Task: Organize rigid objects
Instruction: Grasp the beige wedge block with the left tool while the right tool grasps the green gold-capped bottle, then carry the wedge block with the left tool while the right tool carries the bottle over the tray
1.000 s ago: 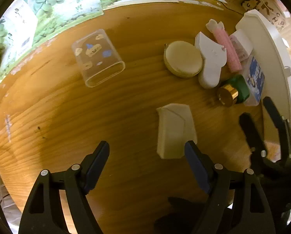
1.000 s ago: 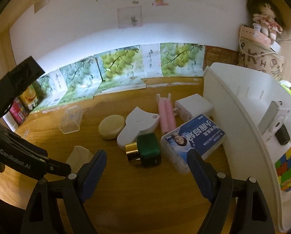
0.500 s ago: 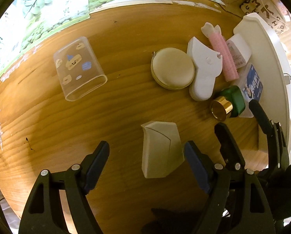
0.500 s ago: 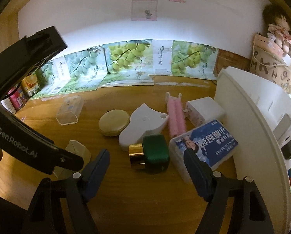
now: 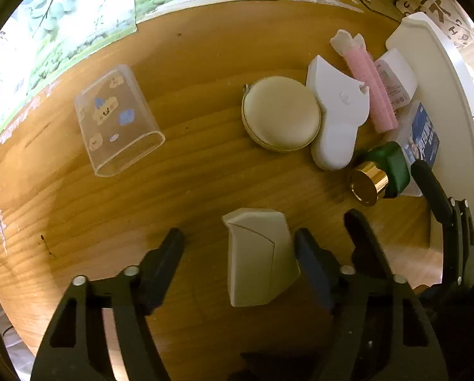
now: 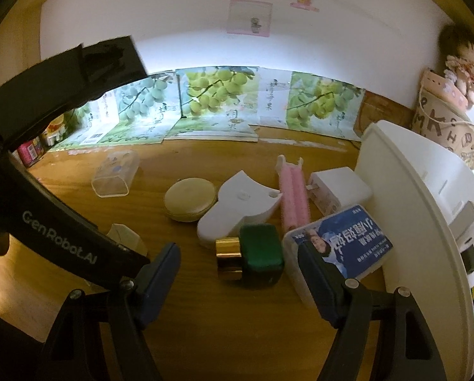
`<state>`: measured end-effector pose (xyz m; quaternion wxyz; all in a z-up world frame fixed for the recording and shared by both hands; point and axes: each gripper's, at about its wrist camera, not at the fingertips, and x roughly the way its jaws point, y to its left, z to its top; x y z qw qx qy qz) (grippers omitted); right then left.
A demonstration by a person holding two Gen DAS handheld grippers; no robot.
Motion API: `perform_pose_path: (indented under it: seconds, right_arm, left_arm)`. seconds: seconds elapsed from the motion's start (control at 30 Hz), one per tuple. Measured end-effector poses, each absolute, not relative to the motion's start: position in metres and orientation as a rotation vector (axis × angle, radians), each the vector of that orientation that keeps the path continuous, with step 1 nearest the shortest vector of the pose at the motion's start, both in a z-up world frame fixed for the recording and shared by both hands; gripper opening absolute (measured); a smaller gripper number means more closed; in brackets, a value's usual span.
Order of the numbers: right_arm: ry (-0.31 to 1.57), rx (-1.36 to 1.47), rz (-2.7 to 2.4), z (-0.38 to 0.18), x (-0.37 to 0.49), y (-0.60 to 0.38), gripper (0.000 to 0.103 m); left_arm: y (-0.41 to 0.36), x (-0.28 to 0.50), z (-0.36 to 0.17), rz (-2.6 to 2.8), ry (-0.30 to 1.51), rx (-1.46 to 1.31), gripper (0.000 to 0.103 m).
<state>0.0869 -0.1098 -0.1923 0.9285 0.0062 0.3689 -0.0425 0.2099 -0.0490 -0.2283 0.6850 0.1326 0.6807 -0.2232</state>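
A cream wedge-shaped box (image 5: pixel 260 258) lies on the wooden table between the fingers of my open left gripper (image 5: pixel 238 247), close to the right finger. It also shows in the right wrist view (image 6: pixel 125 238), partly hidden by the left gripper's body. My right gripper (image 6: pixel 238 265) is open, and a green bottle with a gold cap (image 6: pixel 253 255) lies on its side between the fingertips. The bottle (image 5: pixel 380 174) and the right gripper's black fingers (image 5: pixel 364 238) show at the right of the left wrist view.
A clear plastic case (image 5: pixel 116 120), a round cream pouch (image 5: pixel 281 112), a white curved piece (image 5: pixel 338 117), a pink roll (image 5: pixel 369 89), a white box (image 6: pixel 338 190) and a blue-labelled box (image 6: pixel 341 247) lie on the table. A white organiser (image 6: pixel 411 209) stands at the right.
My left gripper has moved forward and right, so the cream box now lies between its fingers. My right gripper has moved closer to the green bottle.
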Motion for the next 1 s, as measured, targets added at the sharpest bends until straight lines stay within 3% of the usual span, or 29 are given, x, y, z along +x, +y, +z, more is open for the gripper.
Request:
perform_pose_path:
  seconds: [0.23, 0.47, 0.87, 1.0]
  right_arm:
    - [0.789, -0.019, -0.043, -0.198, 0.094, -0.1, 0.073]
    - [0.815, -0.006, -0.043, -0.202, 0.097, -0.103, 0.072]
    - [0.839, -0.022, -0.063, -0.206, 0.1, -0.103, 0.043]
    - [0.843, -0.021, -0.063, -0.206, 0.1, -0.103, 0.043]
  left_arm:
    - [-0.041, 0.208, -0.216, -0.494, 1.515, 0.281, 0.045]
    - [-0.039, 0.21, -0.216, -0.501, 1.516, 0.275, 0.044]
    - [-0.026, 0.208, -0.22, -0.507, 1.534, 0.247, 0.044]
    - [-0.019, 0.207, -0.221, -0.504, 1.536, 0.243, 0.044]
